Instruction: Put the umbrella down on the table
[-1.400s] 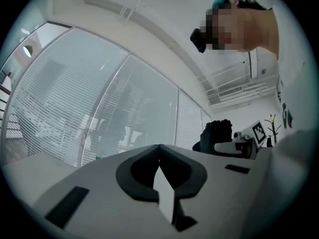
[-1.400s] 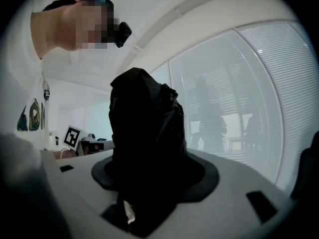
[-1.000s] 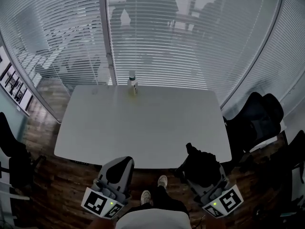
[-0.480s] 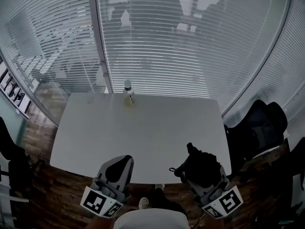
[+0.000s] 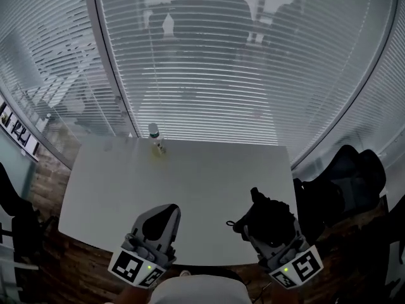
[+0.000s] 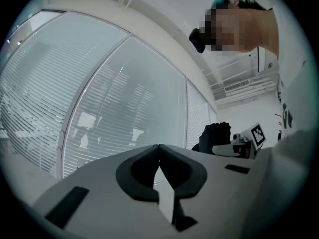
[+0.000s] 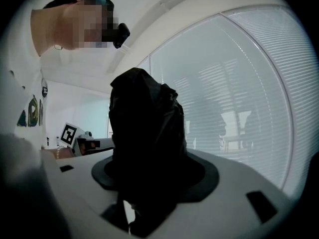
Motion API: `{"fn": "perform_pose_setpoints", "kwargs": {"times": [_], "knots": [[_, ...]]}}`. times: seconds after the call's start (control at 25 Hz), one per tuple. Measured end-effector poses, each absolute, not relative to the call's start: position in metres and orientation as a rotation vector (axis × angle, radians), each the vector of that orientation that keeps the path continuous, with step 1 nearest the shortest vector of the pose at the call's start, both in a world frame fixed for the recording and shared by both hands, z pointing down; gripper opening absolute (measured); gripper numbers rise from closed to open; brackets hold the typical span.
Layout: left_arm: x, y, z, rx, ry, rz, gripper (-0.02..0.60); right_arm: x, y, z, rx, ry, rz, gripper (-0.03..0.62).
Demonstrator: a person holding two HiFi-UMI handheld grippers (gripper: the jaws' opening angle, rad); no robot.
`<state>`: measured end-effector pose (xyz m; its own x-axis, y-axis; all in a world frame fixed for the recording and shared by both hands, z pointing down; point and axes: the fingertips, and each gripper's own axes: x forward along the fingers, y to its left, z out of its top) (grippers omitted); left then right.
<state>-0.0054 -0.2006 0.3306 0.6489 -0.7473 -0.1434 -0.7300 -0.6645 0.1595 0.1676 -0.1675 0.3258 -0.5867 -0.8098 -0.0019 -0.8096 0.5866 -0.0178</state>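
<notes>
A folded black umbrella (image 5: 268, 215) sticks out of my right gripper (image 5: 271, 228), which is shut on it above the near right part of the white table (image 5: 196, 182). In the right gripper view the umbrella (image 7: 144, 138) fills the space between the jaws and hides their tips. My left gripper (image 5: 164, 211) hovers over the table's near edge at the left. Its jaws meet at the tips with nothing between them in the left gripper view (image 6: 159, 147). From there the right gripper and the umbrella (image 6: 217, 136) show off to the side.
A small bottle (image 5: 155, 136) stands at the table's far edge, to the left. Behind the table runs a glass wall with blinds (image 5: 209, 75). Dark office chairs (image 5: 345, 179) crowd the right side; another chair (image 5: 12, 211) stands on the wooden floor at the left.
Both grippers have moved forward from above the wooden floor to above the table's near edge. The table and bottle sit lower and closer in view. The grip on the umbrella is unchanged.
</notes>
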Motion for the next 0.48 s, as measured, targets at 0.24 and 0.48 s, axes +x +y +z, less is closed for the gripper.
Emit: {"fn": "perform_pose_setpoints", "kwargs": {"times": [0.24, 0.48], "knots": [[0.022, -0.234, 0.332, 2.766, -1.277, -0.298, 0.012, 0.199, -0.204, 0.328, -1.411, 2.802, -0.019, 0.256], [0.032, -0.258, 0.344, 2.743, -1.308, -0.284, 0.012, 0.208, -0.23, 0.342, -1.376, 2.824, -0.053, 0.256]]}}
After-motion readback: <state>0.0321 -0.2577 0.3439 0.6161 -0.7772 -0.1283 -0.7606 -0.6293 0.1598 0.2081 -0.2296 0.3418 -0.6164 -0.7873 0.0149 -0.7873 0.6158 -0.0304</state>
